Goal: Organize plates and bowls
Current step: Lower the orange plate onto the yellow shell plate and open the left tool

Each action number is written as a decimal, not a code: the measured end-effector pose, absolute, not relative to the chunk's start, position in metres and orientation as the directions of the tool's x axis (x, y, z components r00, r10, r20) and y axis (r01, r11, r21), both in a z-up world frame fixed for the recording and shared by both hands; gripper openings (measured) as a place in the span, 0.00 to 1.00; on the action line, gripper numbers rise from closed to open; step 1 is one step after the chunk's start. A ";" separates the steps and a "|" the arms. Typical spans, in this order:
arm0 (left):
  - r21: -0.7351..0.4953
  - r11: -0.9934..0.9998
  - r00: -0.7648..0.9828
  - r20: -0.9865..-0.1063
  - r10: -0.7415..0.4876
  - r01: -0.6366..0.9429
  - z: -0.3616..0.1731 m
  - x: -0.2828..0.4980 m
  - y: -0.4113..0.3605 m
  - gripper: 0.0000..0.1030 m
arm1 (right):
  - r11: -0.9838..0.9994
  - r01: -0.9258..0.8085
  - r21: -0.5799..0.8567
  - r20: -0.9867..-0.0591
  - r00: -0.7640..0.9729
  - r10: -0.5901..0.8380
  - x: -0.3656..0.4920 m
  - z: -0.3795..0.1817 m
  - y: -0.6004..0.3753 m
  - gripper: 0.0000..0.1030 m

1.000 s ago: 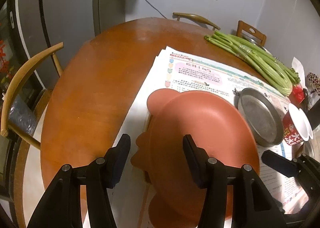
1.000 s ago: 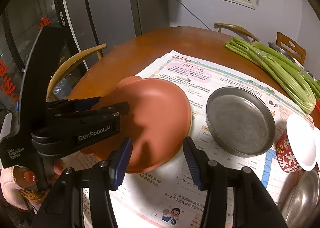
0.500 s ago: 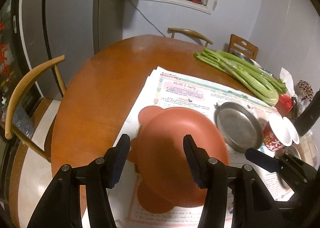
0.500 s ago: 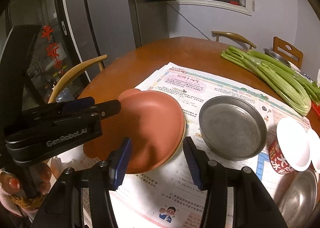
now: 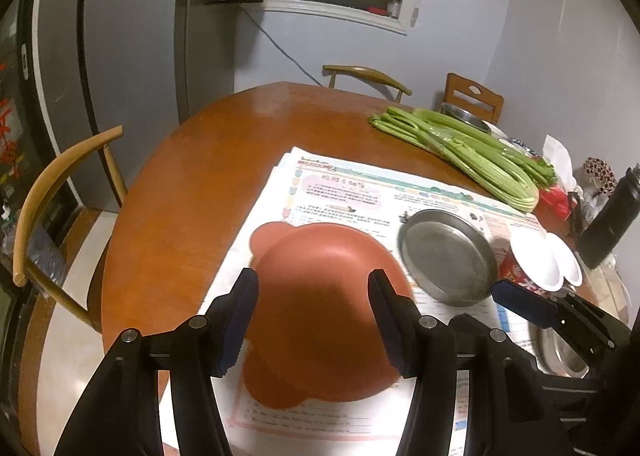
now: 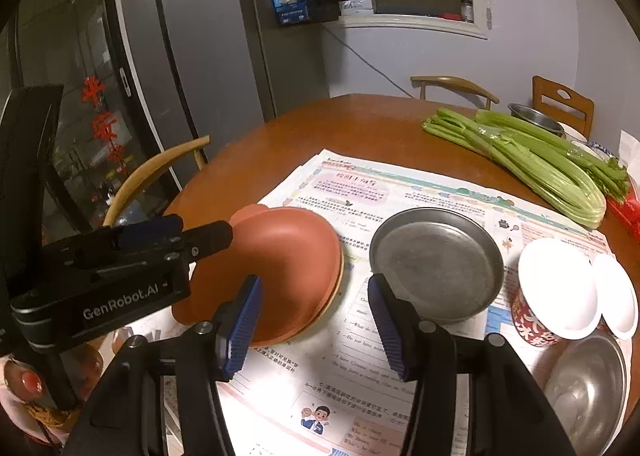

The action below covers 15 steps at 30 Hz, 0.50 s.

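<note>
Black tongs (image 6: 314,322), blue ribbed pads (image 6: 240,326), "GenRobot.AI" lettering.

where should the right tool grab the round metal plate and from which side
Probably by the raised rim of the metal plate, at its near edge, coming from the right tool side. The plate lies flat on the newspaper, so only the thin rim offers a pinch; the terracotta plate crowds its left.

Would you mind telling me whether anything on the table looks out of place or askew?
The terracotta plate looks slightly askew: in the right wrist view a paler rim shows under its right edge, so it seems offset on another dish. A bunch of celery lies loose on the bare table. Nothing appears spilled or broken.
</note>
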<state>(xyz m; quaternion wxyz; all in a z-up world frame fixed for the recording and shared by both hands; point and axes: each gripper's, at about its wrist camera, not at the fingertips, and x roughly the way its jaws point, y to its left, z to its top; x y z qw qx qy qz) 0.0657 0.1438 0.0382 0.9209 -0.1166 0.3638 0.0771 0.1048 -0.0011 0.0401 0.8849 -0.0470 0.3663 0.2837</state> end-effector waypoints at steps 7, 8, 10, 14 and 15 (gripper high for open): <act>-0.149 0.968 0.732 -0.680 0.049 -0.203 0.050 0.066 0.128 0.57 | 0.847 -0.510 0.149 -0.646 0.598 0.474 0.104 0.052 -0.023 0.53; -0.147 0.969 0.734 -0.678 0.047 -0.198 0.052 0.067 0.124 0.57 | 0.849 -0.505 0.156 -0.642 0.601 0.476 0.104 0.054 -0.027 0.53; -0.145 0.970 0.735 -0.676 0.047 -0.196 0.056 0.067 0.121 0.57 | 0.851 -0.498 0.165 -0.635 0.607 0.478 0.104 0.057 -0.035 0.53; -0.148 0.971 0.741 -0.671 0.040 -0.186 0.063 0.068 0.112 0.61 | 0.861 -0.476 0.179 -0.619 0.626 0.475 0.105 0.063 -0.051 0.54; -0.149 0.972 0.744 -0.668 0.037 -0.181 0.066 0.069 0.109 0.61 | 0.863 -0.471 0.183 -0.612 0.632 0.475 0.104 0.065 -0.056 0.54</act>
